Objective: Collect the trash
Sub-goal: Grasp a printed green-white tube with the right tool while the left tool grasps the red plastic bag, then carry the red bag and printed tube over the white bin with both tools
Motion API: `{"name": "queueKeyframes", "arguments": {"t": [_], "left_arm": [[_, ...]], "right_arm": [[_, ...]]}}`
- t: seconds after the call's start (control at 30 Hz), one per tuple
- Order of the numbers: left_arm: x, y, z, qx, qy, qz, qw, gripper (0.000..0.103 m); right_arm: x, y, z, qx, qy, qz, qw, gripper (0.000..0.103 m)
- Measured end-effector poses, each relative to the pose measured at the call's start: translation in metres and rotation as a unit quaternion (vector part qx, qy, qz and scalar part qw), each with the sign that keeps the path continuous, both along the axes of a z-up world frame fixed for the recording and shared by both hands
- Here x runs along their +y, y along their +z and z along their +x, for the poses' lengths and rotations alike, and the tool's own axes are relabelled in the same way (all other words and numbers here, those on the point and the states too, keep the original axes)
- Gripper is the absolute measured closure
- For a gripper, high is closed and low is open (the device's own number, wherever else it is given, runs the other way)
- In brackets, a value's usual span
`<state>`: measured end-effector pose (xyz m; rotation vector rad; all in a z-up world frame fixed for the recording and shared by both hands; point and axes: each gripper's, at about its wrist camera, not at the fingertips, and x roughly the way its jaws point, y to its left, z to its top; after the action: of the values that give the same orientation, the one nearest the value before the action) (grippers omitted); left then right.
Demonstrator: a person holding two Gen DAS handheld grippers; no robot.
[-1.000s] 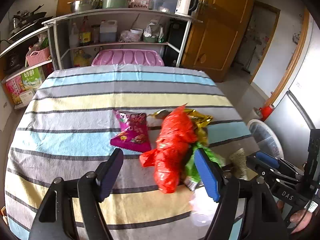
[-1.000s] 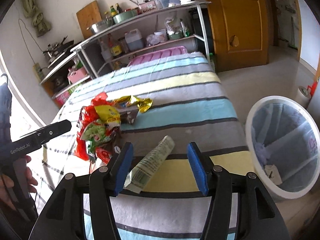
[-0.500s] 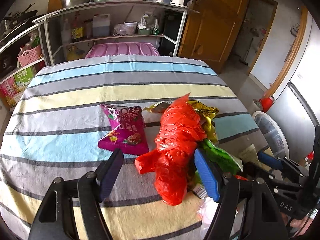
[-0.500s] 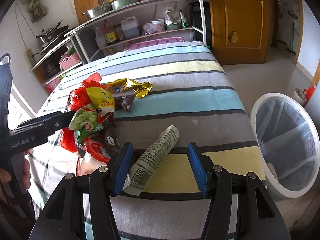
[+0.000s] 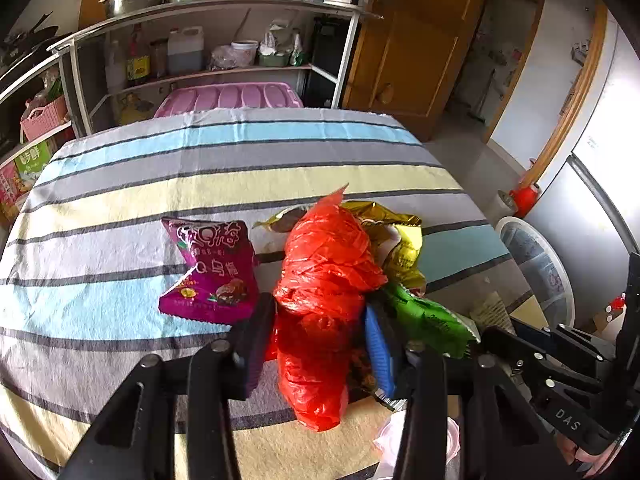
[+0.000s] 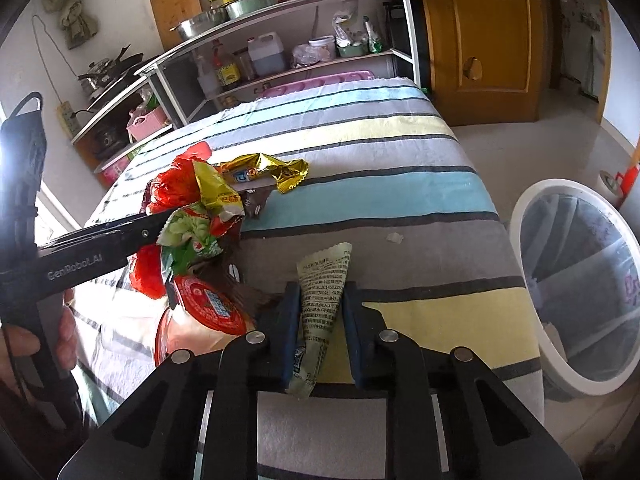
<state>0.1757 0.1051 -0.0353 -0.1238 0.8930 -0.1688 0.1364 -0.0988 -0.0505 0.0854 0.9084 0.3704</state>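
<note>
On the striped tablecloth (image 5: pixel 200 184) lies a heap of trash: a red plastic bag (image 5: pixel 324 256), a purple snack pack (image 5: pixel 212 272), a gold wrapper (image 5: pixel 400 240) and a green wrapper (image 5: pixel 424 316). My left gripper (image 5: pixel 316 340) is closing its jaws around the lower part of the red bag, and both pads touch it. My right gripper (image 6: pixel 320 320) is closing on a pale printed wrapper (image 6: pixel 326 268) near the table's edge, pads against its sides. A red-lidded cup (image 6: pixel 208 308) sits just left of it.
A white waste bin (image 6: pixel 520 216) stands on the floor off the table's right edge. Another gold wrapper (image 6: pixel 268 168) lies farther back on the cloth. A metal shelf (image 5: pixel 224 40) with kitchenware and a wooden door (image 5: pixel 416 40) are behind the table.
Both pairs of jaws have narrowed from wide apart onto their items. The left gripper has moved forward and down over the red bag. The right gripper has stayed over the pale wrapper.
</note>
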Motion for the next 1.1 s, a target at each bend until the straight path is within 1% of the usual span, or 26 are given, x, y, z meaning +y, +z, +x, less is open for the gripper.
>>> {"name": "queueKeyframes", "arguments": {"t": [0.33,0.6,0.9,1.1], "left_arm": [[0.004,0.004,-0.003,-0.007,0.009,0.000,0.9999,0.059],[0.003,0.025,-0.013,-0.031,0.012,0.002,0.9994,0.059],[-0.022,0.055,-0.020,-0.063,-0.014,0.001,0.9979,0.059],[-0.050,0.067,-0.017,-0.075,-0.039,-0.001,0.9964,0.059]], "right_arm": [[-0.005,0.004,-0.004,-0.014,-0.005,0.003,1.000,0.085],[-0.014,0.014,-0.009,-0.027,-0.010,0.017,0.999,0.086],[-0.036,0.035,-0.017,-0.054,-0.034,0.030,0.997,0.086],[-0.057,0.047,-0.022,-0.069,-0.055,0.028,0.996,0.086]]}}
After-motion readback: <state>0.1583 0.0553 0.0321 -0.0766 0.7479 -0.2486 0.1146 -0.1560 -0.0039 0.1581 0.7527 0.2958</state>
